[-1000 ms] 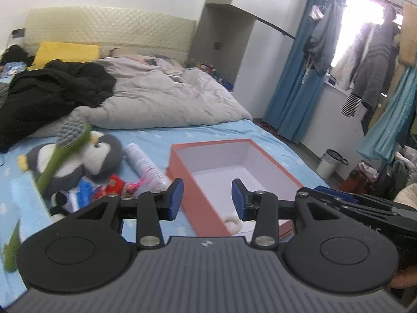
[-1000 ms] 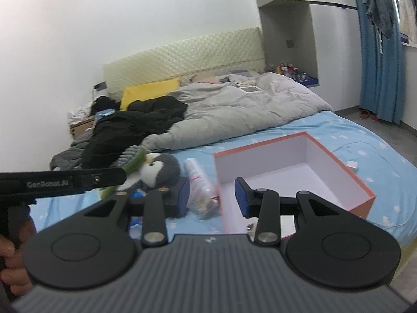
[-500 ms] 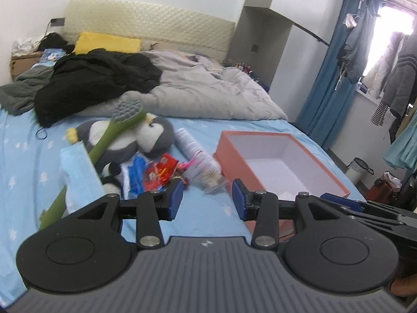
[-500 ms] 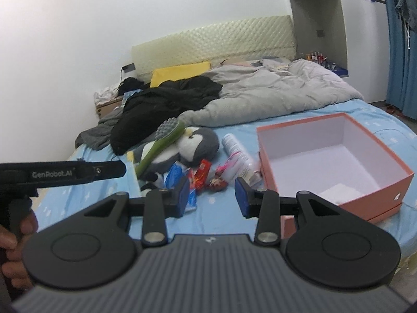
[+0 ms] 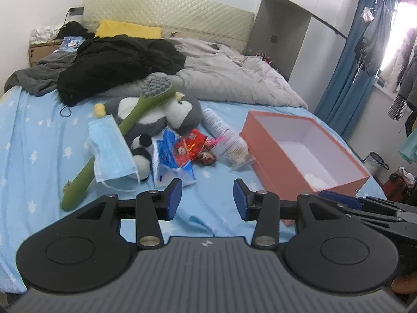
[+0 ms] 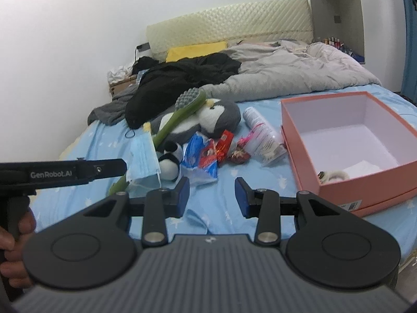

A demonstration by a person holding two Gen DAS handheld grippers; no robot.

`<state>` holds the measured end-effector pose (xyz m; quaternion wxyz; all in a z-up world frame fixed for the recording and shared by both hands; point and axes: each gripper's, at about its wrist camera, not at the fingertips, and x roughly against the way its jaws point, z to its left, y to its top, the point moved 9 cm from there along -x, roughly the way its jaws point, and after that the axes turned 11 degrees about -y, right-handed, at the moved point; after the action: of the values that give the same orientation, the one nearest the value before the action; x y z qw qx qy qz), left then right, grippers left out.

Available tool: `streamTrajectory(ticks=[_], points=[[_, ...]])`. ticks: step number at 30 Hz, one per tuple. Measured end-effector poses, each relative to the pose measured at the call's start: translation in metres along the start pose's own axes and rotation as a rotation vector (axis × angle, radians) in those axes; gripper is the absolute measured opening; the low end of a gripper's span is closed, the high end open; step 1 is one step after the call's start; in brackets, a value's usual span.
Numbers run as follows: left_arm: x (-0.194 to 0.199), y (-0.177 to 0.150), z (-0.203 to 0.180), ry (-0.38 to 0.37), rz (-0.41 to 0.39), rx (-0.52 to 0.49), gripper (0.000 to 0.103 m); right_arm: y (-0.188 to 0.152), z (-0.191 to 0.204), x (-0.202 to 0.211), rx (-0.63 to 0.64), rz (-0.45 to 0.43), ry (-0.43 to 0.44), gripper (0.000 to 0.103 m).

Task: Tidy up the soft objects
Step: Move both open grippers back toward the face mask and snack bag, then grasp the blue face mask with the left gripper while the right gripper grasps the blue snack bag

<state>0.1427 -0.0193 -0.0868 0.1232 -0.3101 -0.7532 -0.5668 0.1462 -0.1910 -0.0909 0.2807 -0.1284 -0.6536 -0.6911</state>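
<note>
Both tongs, left tongs (image 5: 207,198) and right tongs (image 6: 211,195), are held released and empty over the bed (image 5: 39,140), the penguin plush (image 5: 166,116) being noted ahead-left, nearer the left, left of the box (image 5: 284,156).

Daylight glares through the window (image 5: 406,39); fisheye bending at edges, slight motion blur throughout.

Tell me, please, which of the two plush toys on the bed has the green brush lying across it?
The big grey penguin; the green brush crosses it, while the small panda lies beside the handle.
</note>
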Motion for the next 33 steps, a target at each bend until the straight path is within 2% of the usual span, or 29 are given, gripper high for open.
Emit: streamTrajectory(ticks=[15, 24, 29, 33], points=[[-0.008, -0.028, 0.041, 0.046, 0.024, 0.067, 0.059, -0.033, 0.018, -0.027, 0.031, 0.063, 0.013, 0.042], [-0.036, -0.026, 0.071, 0.077, 0.044, 0.092, 0.062, -0.037, 0.019, -0.054, 0.038, 0.076, 0.004, 0.042], [-0.056, -0.016, 0.091, 0.111, 0.059, 0.132, 0.067, -0.033, 0.02, -0.075, 0.054, 0.068, 0.002, 0.042], [-0.074, -0.008, 0.101, 0.136, 0.057, 0.12, 0.071, -0.031, 0.024, -0.098, 0.082, 0.065, 0.008, 0.041]])
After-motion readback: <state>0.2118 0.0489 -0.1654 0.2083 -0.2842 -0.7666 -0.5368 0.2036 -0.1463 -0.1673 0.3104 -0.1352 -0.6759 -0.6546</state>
